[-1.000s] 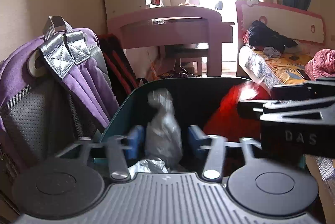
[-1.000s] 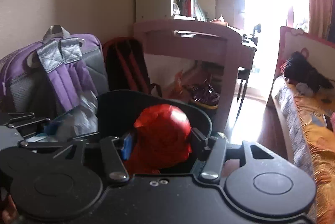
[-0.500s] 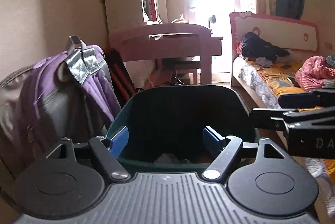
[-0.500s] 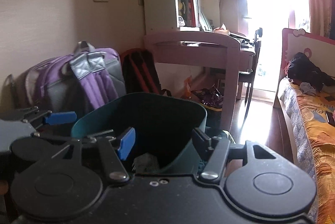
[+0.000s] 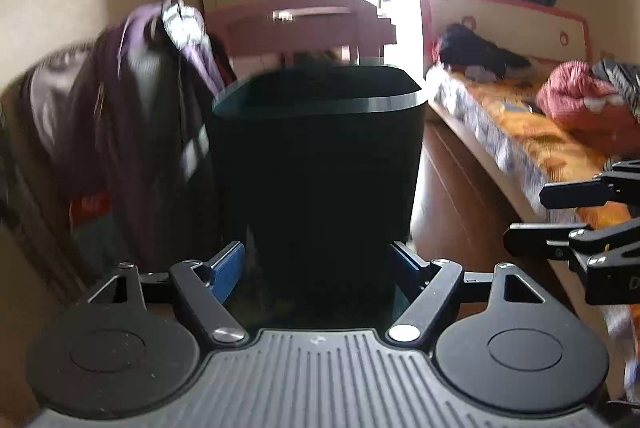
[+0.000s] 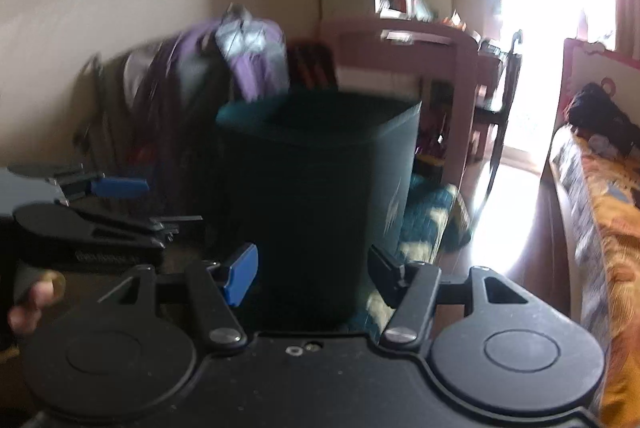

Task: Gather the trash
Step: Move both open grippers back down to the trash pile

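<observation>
The dark teal trash bin (image 5: 316, 168) stands upright straight ahead, and only its outer wall and rim show; its inside is hidden. My left gripper (image 5: 318, 264) is open, its blue pads apart in front of the bin's lower wall with nothing between them. My right gripper (image 6: 312, 268) is open too, facing the same bin (image 6: 312, 196) from slightly further right, and holds nothing. Each gripper shows in the other's view: the right gripper (image 5: 524, 216) at the right edge, the left gripper (image 6: 160, 204) at the left. No trash is in sight.
A purple backpack (image 5: 152, 116) leans on the wall left of the bin. Behind the bin stands a pink desk (image 5: 304, 24). A bed (image 5: 520, 132) with an orange cover and clothes runs along the right. A patterned rug (image 6: 424, 212) lies beyond the bin. A hand (image 6: 32, 304) shows at bottom left.
A second ago the left gripper held a silver bag and the right a red bag over the bin. Both let go, and the grippers drew back and down to face its outer wall.
</observation>
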